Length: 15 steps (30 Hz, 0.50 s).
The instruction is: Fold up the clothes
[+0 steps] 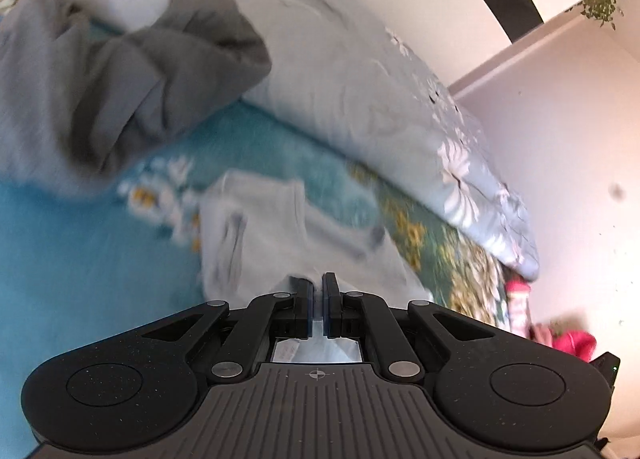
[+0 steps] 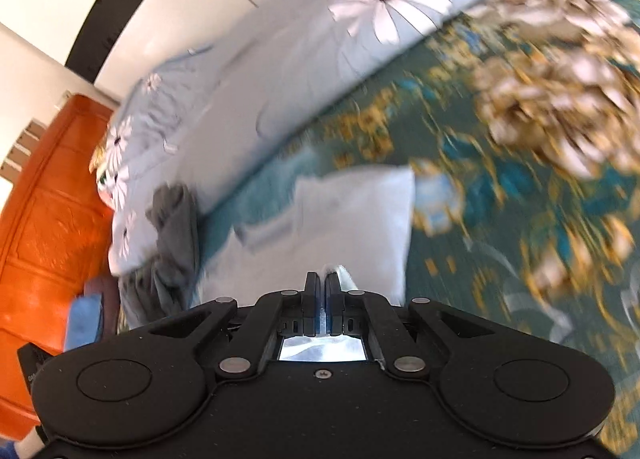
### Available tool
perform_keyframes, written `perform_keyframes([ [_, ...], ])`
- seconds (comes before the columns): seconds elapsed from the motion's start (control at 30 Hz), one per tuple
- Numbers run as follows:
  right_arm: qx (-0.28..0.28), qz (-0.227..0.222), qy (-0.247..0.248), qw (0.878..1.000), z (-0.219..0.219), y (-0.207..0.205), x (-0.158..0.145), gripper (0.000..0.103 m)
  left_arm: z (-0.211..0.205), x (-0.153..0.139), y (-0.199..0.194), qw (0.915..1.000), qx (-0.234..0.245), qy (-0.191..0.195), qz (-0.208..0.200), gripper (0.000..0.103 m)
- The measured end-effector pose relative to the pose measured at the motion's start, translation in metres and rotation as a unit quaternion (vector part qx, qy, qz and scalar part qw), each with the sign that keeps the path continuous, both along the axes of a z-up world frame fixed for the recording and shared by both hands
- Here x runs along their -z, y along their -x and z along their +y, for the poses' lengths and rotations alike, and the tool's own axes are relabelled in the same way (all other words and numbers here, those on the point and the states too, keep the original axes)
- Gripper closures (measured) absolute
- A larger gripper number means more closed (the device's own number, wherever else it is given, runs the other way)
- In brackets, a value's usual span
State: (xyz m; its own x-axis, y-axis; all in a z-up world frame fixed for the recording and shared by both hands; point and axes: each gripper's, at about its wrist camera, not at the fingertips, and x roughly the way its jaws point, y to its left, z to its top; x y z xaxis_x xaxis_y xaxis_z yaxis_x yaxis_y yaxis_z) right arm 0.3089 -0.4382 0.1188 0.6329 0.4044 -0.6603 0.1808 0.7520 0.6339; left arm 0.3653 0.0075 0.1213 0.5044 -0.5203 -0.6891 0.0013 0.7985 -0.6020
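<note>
Teal flowered bedspread carries a pale quilt and a grey garment (crumpled). White garment lies on the bedspread, blurred. Left gripper and right gripper are each clamped on its near edge.

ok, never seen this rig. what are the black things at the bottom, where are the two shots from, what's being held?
No robot: a person holds one pair of tongs in each hand, with a fisheye camera on each looking along the fingers. The left view shows the left tongs, the right view the right tongs. Both are shut on a white garment lying on a teal floral bedsheet. A gray garment lies crumpled further back, beside a pale flowered quilt. Both pictures are motion-blurred.
</note>
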Motion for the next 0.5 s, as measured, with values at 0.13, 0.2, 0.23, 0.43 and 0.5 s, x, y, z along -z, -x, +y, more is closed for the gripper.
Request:
perform_keyframes([
  [0.13,0.02,0.016,-0.003,1.0,0.0,-0.05,0.012,0.099,-0.006,0.014,-0.042,0.9999,-0.007,-0.007,0.008,0.1],
  [0.2,0.03,0.028,-0.002,0.999,-0.001,-0.072,0.019,0.099,-0.009,0.024,-0.061,0.9997,-0.012,-0.013,0.019,0.1],
  [0.23,0.034,0.032,-0.003,0.999,-0.002,-0.08,0.023,0.099,-0.011,0.029,-0.069,0.9995,-0.013,-0.018,0.024,0.1],
  [0.43,0.036,0.059,0.004,0.998,-0.004,-0.122,0.041,0.099,-0.017,0.059,-0.108,0.9985,-0.021,-0.026,0.045,0.1],
  [0.5,0.035,0.066,0.006,0.997,-0.005,-0.134,0.047,0.099,-0.017,0.068,-0.117,0.998,-0.026,-0.026,0.05,0.1],
])
